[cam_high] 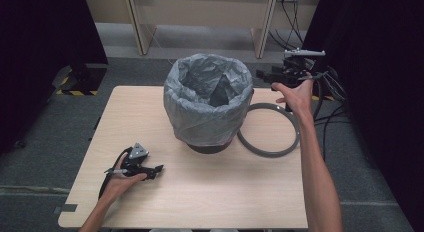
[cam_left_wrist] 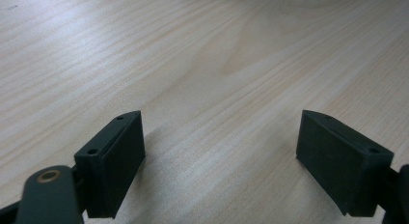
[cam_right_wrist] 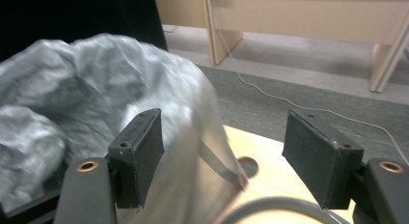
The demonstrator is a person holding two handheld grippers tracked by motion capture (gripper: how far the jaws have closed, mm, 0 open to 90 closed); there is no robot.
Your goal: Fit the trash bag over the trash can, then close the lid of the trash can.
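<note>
Wooden table (cam_high: 210, 192), bin (cam_high: 210, 142) lined with bag (cam_high: 200, 112)

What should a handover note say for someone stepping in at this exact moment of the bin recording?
Left gripper: open, nothing between its jaws, resting low on the table near the front left.
Right gripper: open, nothing between its jaws, held in the air beside the bin's far right rim.
Bin: upright mid-table, with a grey bag lining it and folded over the rim.
Grey ring: flat on the table right of the bin, not on it.
Done: bag is in the bin.
Left: probably fit the ring over the bagged rim.
</note>
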